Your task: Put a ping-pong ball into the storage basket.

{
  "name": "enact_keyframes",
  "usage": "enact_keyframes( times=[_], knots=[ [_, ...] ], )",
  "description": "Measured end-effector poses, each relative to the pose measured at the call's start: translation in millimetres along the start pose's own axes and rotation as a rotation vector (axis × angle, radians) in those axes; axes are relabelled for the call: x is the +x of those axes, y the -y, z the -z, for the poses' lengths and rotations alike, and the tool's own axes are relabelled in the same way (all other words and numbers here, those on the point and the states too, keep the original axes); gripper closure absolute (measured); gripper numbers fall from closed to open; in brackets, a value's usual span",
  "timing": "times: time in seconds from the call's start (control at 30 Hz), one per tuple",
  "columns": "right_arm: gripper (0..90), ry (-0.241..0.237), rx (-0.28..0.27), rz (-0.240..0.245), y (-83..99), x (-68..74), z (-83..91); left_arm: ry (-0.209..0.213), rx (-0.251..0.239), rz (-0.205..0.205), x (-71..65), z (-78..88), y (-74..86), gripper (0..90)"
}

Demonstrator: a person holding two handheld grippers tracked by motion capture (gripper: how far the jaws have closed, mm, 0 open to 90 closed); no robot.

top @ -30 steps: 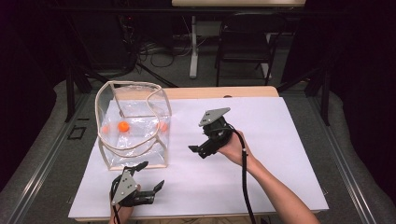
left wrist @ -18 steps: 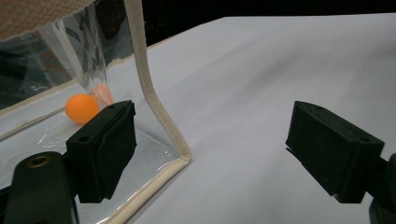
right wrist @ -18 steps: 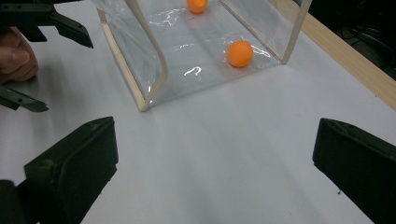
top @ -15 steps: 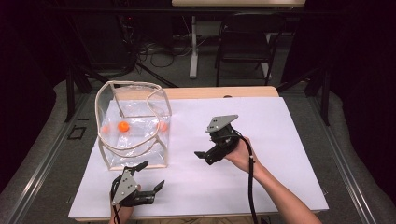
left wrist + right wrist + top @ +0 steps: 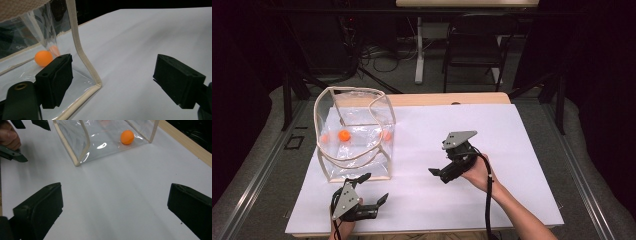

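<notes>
Because the clear bag (image 5: 354, 135) is shiny and see-through, you can't easily tell how many orange balls are inside: one orange ball (image 5: 344, 135) is plain to see from the high view, and the fainter orange spots beside it may be more balls or just reflections. Your left gripper (image 5: 372, 190) sits at the near edge of the white worktop (image 5: 512, 150), just in front of the bag, with its jaws spread wide and nothing between them; your hand is partly cut off at the bottom. Your right gripper (image 5: 437, 172) is well apart from the bag, off to its right, with its jaws wide too and holding nothing.
</notes>
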State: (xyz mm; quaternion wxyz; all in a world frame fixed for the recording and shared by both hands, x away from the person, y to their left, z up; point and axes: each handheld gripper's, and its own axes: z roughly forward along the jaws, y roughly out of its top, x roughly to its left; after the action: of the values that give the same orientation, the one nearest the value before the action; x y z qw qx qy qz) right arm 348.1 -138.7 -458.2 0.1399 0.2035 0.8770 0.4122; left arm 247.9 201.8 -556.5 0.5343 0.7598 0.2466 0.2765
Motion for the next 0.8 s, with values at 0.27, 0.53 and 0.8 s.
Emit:
enact_keyframes(
  times=[0.27, 0.53, 0.8],
  knots=[
    [0.0, 0.013, 0.017, -0.016, 15.9, -0.9, 5.6, 0.001, 0.002, -0.002, -0.3, -0.4, -0.1, 15.7],
    [0.0, 0.029, 0.031, -0.025, 30.4, -0.3, 8.3, -0.001, 0.002, -0.001, -0.5, -0.7, -0.1, 15.7],
    [0.0, 0.057, 0.051, -0.027, 44.6, -1.0, 13.0, -0.002, 0.002, -0.001, -0.3, -0.5, -0.2, 15.7]
  ],
)
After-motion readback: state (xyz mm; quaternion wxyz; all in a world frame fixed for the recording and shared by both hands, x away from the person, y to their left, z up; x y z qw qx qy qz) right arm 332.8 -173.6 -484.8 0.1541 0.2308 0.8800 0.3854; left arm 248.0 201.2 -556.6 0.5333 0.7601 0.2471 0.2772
